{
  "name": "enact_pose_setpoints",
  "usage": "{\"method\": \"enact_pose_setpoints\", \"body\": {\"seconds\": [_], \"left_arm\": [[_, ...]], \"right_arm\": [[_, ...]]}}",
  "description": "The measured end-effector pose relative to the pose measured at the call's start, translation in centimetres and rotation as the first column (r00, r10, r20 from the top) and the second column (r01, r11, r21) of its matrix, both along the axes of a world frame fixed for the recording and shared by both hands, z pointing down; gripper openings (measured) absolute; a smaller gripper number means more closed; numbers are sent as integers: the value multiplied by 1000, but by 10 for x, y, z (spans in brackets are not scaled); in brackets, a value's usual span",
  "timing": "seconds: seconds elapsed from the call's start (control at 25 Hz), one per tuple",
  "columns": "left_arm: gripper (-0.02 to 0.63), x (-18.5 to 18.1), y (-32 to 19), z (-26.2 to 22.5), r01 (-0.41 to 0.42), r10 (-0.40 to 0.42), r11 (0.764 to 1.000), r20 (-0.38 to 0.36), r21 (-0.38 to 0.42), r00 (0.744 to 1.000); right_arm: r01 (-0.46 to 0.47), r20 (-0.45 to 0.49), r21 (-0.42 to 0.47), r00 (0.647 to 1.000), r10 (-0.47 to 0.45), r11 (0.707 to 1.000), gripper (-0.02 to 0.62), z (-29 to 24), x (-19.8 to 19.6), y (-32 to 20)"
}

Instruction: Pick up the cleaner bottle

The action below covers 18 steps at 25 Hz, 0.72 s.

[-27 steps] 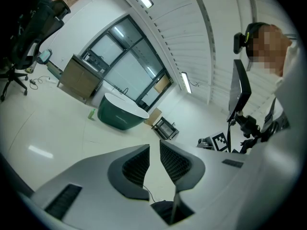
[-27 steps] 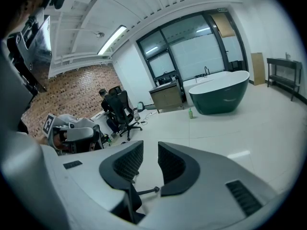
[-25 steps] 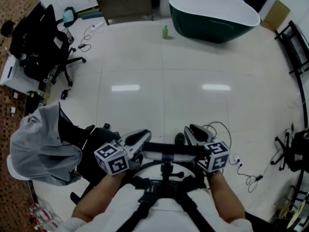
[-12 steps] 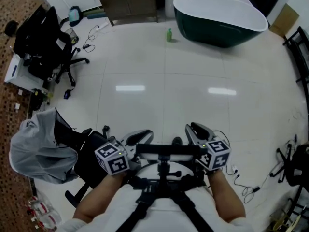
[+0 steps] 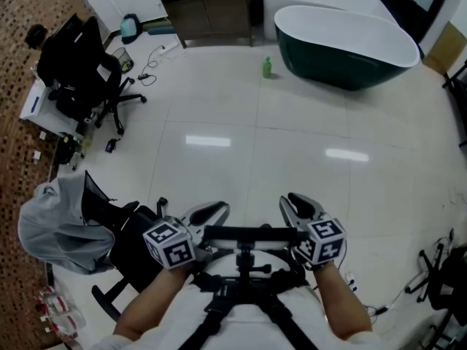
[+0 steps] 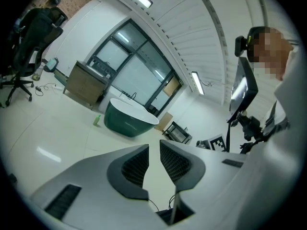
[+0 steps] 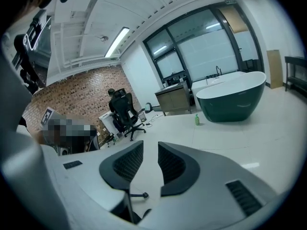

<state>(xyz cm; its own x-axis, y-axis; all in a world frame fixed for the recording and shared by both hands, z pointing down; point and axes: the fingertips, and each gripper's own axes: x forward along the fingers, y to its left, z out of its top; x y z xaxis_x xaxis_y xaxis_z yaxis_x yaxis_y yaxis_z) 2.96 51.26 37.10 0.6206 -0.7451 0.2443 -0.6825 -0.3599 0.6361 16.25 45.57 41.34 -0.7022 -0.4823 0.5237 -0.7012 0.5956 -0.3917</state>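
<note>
Cleaner bottle far, nr tub. Left gripper, right gripper: fingers slightly apart, empty. Risk: narrow gap tips bottle unless widened.

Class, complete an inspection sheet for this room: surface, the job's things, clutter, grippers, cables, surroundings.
Surface: glossy white tiled floor, ceiling lights reflected in it.
Job's things: green cleaner bottle upright on the floor beside the dark green bathtub, untouched.
Clutter: black office chair at left; grey cloth draped over another chair.
Grippers: left gripper and right gripper both open, nothing between the jaws, far from the bottle.
Cables: loose cables on the floor by the office chair.
Surroundings: wooden cabinet; brick wall; large windows.
</note>
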Motion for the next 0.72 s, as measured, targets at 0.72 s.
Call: {"method": "enact_pose_setpoints", "body": {"seconds": [0.72], "left_arm": [[64, 39, -52, 7, -21, 21, 999, 17, -43, 1000]], "right_arm": [[5, 2, -34, 1000, -5, 999, 104, 15, 35, -34]]}}
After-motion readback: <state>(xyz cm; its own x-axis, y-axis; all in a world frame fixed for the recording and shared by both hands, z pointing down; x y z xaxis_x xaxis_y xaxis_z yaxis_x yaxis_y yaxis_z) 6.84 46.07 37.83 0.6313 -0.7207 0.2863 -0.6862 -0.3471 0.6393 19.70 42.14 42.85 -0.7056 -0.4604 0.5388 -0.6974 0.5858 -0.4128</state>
